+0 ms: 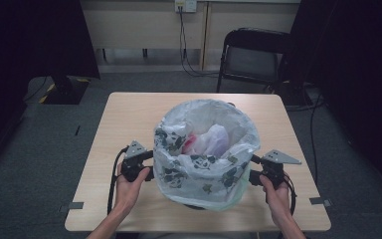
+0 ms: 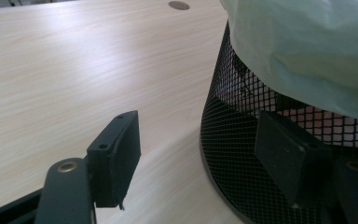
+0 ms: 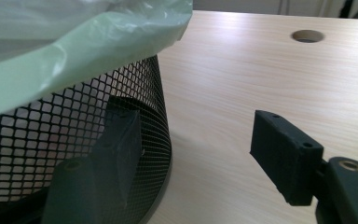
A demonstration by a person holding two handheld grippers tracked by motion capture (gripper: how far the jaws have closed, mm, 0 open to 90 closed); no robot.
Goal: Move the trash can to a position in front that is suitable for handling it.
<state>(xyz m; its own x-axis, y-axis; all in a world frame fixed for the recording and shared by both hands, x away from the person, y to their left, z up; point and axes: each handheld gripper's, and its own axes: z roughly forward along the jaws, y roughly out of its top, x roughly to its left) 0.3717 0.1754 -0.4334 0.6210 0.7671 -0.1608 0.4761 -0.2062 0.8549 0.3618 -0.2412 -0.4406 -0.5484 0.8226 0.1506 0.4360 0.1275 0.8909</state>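
- Black mesh wastebasket [image 1: 195,203] sits near the front-middle of the light wood table [image 1: 129,114], lined with a patterned plastic bag [image 1: 199,169] folded down over the rim, some crumpled trash [image 1: 206,140] inside.
- Left gripper [image 2: 200,154] is at the basket's left side, jaws spread wide, one in front of the mesh wall.
- Right gripper [image 3: 200,149] mirrors it on the right, jaws apart too, gripping nothing.
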